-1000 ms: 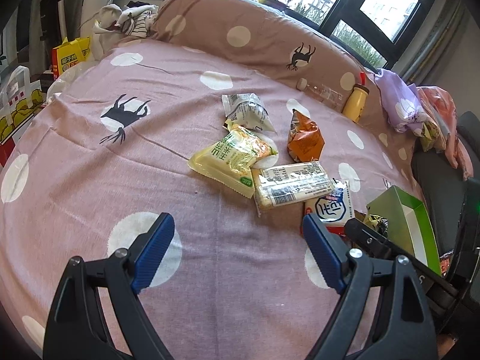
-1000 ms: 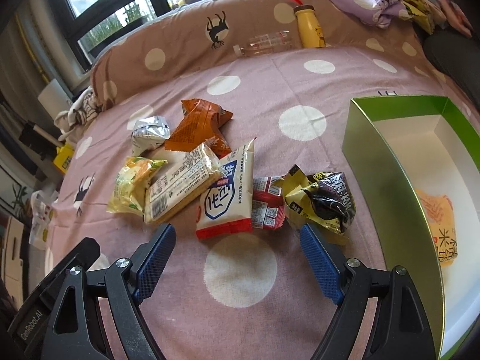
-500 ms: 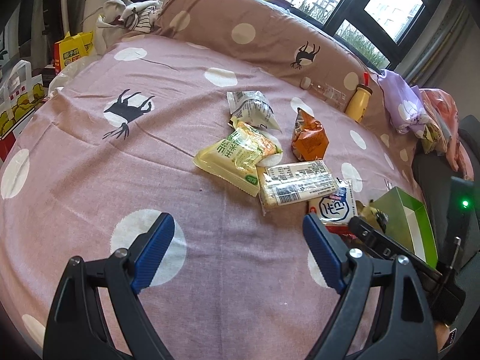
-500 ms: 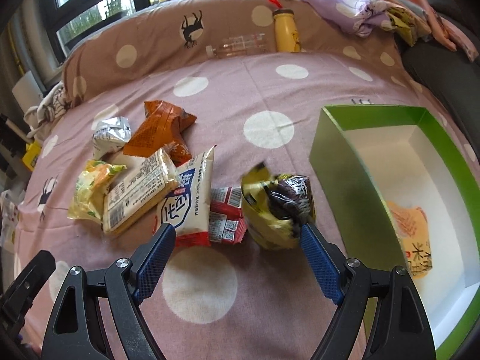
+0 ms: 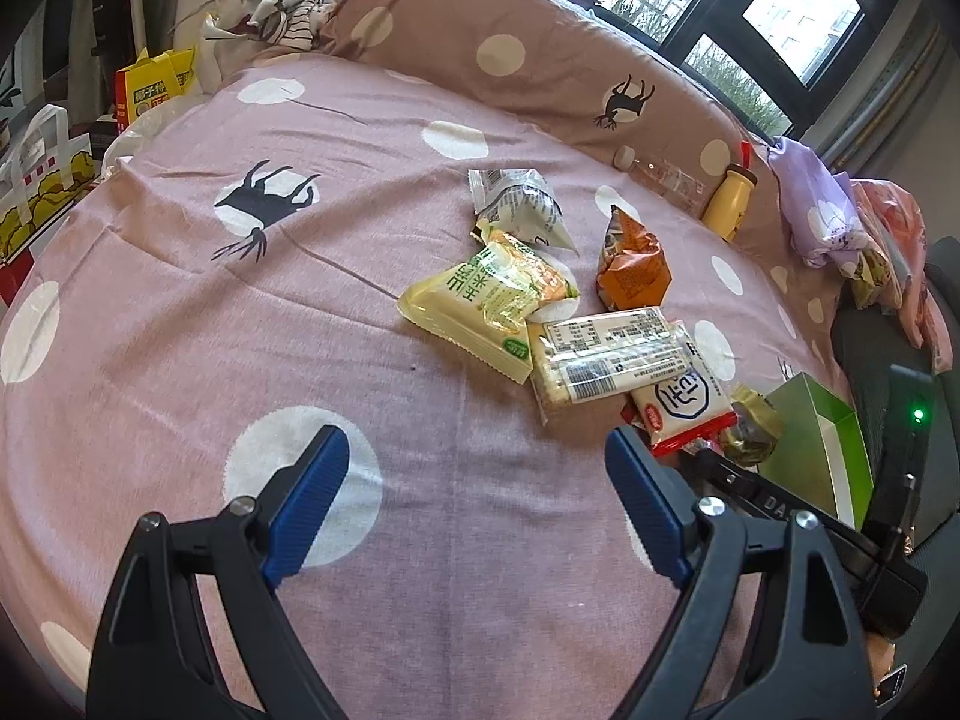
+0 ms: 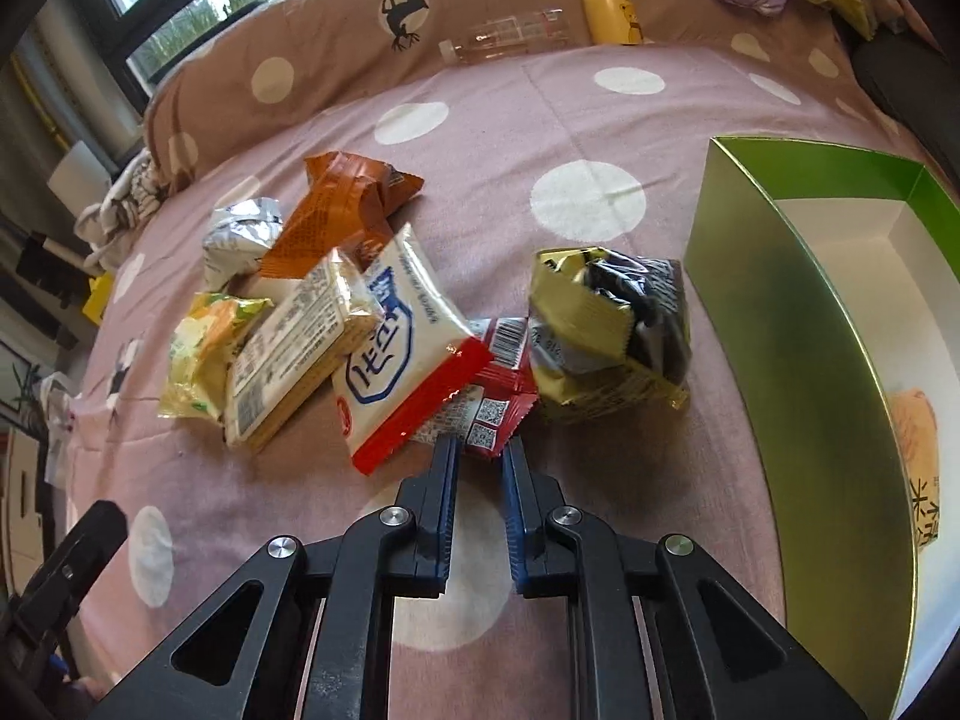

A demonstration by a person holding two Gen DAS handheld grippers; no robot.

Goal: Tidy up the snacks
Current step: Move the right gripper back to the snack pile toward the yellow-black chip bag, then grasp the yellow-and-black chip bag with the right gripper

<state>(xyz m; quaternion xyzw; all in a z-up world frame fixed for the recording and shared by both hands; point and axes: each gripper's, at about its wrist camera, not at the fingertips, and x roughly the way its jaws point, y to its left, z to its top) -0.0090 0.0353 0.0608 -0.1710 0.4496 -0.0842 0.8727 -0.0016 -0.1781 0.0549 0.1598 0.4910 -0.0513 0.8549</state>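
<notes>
Several snack packets lie in a heap on the pink dotted bedspread. My right gripper has its jaws together, pinching the near edge of a small red packet. Left of it lies a white, blue and red packet. To the right a crumpled gold-and-black packet rests near the green box, which holds one orange packet. My left gripper hangs open over bare bedspread, short of the yellow-green packet and the clear cracker pack.
An orange packet and a silver packet lie at the heap's far side. A yellow bottle and a clear plastic bottle rest against the brown dotted pillow. Crumpled clothes are piled at the far right.
My right gripper's jaws went from wide apart to together on the red packet, and it dropped closer to the heap. The gold-and-black packet shifted and crumpled up. The left gripper stayed put.
</notes>
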